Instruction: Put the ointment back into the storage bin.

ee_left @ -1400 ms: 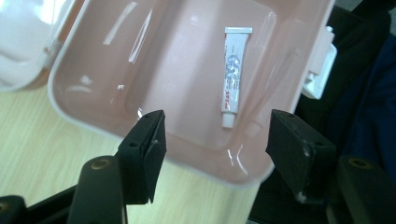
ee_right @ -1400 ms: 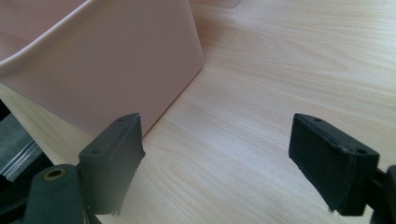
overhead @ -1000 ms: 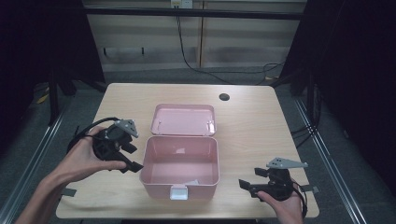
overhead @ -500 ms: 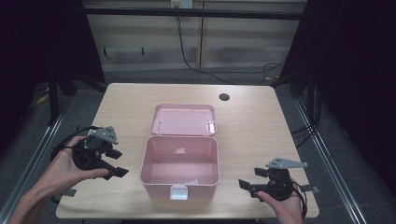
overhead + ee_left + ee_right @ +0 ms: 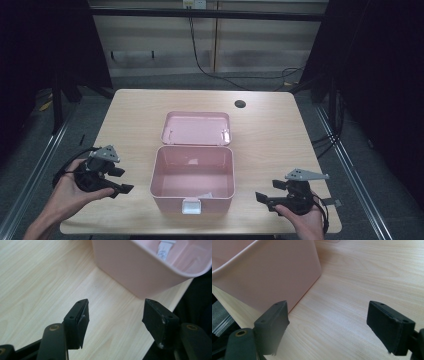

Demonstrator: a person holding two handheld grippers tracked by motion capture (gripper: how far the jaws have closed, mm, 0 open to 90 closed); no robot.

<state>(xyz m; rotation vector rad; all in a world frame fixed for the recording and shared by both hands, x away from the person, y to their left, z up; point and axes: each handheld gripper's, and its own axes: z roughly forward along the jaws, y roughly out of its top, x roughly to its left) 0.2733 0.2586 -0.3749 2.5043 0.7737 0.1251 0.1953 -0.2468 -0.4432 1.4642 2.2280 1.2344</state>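
Pink box [image 5: 192, 177] lies open, its white label [image 5: 163, 249] unreadable.

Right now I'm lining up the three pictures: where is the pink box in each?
High view: pink box, open, table centre, near the front edge.
Left gripper view: its corner, upper right.
Right gripper view: its side wall, upper left.
Shared landmark: the wooden table.
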